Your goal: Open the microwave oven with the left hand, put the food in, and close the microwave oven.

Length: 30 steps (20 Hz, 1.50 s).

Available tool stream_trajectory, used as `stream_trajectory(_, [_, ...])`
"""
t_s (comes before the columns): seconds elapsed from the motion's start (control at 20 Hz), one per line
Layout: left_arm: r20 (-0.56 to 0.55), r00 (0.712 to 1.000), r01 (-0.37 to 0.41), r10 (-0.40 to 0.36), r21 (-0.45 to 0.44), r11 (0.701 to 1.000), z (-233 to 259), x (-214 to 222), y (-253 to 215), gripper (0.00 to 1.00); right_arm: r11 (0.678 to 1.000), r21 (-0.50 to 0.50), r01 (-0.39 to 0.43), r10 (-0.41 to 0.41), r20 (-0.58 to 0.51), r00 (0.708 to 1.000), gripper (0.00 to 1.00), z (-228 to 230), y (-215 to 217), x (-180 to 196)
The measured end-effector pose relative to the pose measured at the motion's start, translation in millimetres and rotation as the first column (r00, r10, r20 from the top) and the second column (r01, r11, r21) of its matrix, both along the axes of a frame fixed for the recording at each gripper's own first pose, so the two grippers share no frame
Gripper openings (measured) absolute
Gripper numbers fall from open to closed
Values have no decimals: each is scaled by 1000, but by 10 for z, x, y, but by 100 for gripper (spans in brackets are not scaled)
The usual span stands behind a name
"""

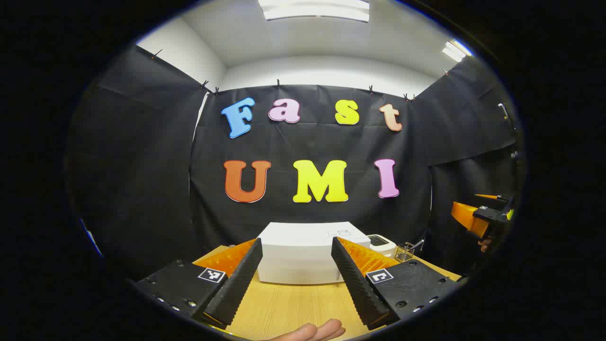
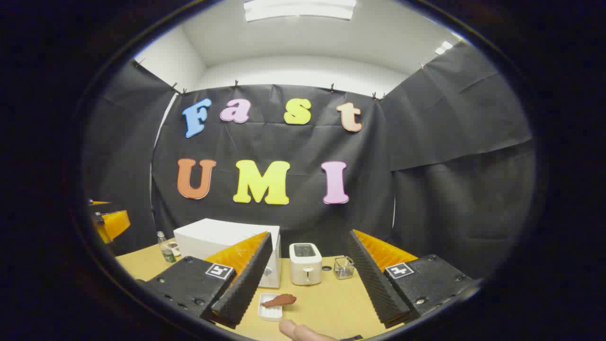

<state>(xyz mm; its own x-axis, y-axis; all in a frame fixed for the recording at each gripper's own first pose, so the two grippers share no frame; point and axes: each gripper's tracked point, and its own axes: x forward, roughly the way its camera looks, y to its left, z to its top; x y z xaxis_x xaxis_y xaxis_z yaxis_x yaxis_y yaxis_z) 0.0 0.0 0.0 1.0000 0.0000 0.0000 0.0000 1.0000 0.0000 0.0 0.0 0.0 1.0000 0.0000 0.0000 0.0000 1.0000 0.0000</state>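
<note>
The microwave oven [image 2: 227, 248] is sitting at the back of the surface [image 2: 326, 303], with the toaster [image 2: 305, 263] standing just to its right. The food [image 2: 280, 300] is lying on a small dish [image 2: 271, 311] in front of both.

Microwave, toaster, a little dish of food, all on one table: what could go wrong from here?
1. The food juts past the edge of its small white dish, so a careless grab by the open right gripper might drag it off.
2. The toaster stands close beside the microwave, so it may get bumped.
3. The open left gripper is apart from the shut microwave; a poor catch could shove it.
</note>
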Motion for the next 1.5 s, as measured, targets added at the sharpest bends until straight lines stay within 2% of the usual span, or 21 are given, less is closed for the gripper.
stream_trajectory(0.05, [-6,1000,0,0,-4,1000,-14,6,-4,92,1000,1,-1,1,0,1000,100,2,-10,-9])
stream_trajectory(0.1, [-13,1000,5,-5,-6,1000,-29,9,-13,92,1000,0,-3,3,2,1000,93,4,-17,-14])
stream_trajectory(0.2, [-16,1000,5,-5,-2,1000,-21,23,-11,92,1000,-3,5,-5,4,1000,93,3,-74,-10])
stream_trajectory(0.25, [-14,1000,4,-4,2,1000,-10,27,-8,92,1000,-2,6,-6,6,1000,100,2,-86,-8])
stream_trajectory(0.3, [-11,1000,4,-4,4,1000,-16,39,-19,92,1000,-1,5,-5,7,1000,93,-3,-95,-9])
stream_trajectory(0.4, [-9,1000,14,-14,-1,1000,-25,39,-67,92,1000,-2,3,-3,7,1000,93,-23,-131,-22])
stream_trajectory(0.6, [-8,997,82,-82,1,997,-76,59,-226,92,1000,18,18,-18,30,999,92,11,-260,-64])
stream_trajectory(0.65, [-10,996,86,-86,3,996,-95,67,-241,92,1000,21,22,-23,34,999,100,1,-292,-73])
stream_trajectory(0.75, [-15,997,82,-82,7,997,-124,97,-255,92,999,27,27,-28,37,999,100,-4,-334,-88])
stream_trajectory(0.8, [-24,996,81,-81,5,997,-156,119,-263,92,999,31,25,-26,36,999,92,-12,-350,-97])
stream_trajectory(0.85, [-33,996,81,-81,1,997,-186,146,-267,92,999,33,22,-23,34,999,100,-39,-363,-104])
stream_trajectory(0.95, [-46,996,78,-79,-9,997,-213,211,-285,92,999,37,17,-18,33,999,100,-63,-383,-127])
stream_trajectory(1.0, [-54,996,70,-71,-14,997,-251,231,-265,92,999,42,18,-19,32,999,92,-72,-405,-139])
stream_trajectory(1.3, [-88,993,77,-82,-65,995,-419,419,-352,92,999,52,11,-13,37,999,92,-111,-483,-174])
stream_trajectory(1.35, [-105,991,79,-86,-70,994,-495,472,-390,92,998,54,12,-14,36,999,100,-124,-499,-182])
stream_trajectory(1.5, [-137,985,97,-107,-80,992,-684,681,-535,92,998,57,18,-20,33,999,100,-160,-560,-202])
